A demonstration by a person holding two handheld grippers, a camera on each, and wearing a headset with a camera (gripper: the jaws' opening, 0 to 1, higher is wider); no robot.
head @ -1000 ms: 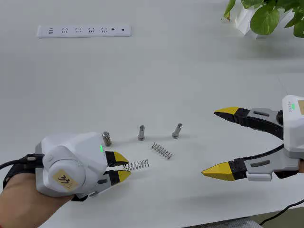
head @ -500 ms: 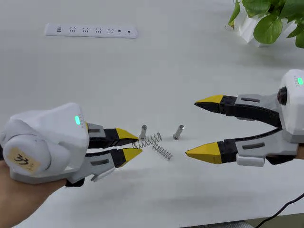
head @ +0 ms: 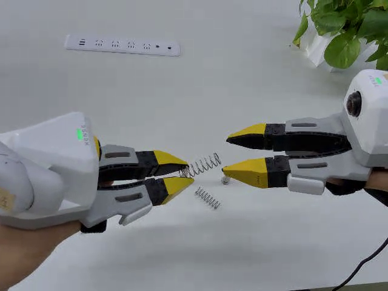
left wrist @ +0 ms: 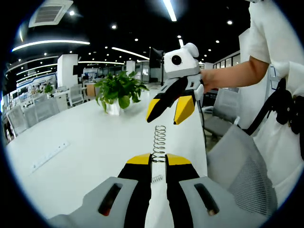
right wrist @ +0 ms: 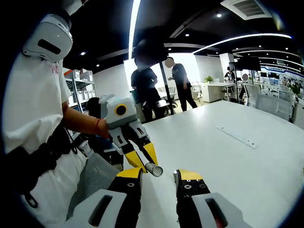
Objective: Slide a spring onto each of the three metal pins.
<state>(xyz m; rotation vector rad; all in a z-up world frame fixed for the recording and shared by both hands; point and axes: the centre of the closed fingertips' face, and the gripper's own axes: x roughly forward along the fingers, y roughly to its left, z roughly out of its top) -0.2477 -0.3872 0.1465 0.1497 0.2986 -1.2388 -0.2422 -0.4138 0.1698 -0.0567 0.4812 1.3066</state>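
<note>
Our left gripper [head: 187,171], jaws pinched on one end, has lifted a spring [head: 203,165] clear. Our right gripper [head: 227,155], part-open and empty, now closes on its free end, probably for a handover.

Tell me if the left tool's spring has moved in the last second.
Yes. The spring, held in the left tool, has left the table: it lay beside the loose spring and now sits above it.

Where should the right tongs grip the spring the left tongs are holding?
Probably at its free end, coming from the right. The left tongs pinch the other end, so the spring sticks out towards the open right tongs; close the jaws across the coils.
</note>
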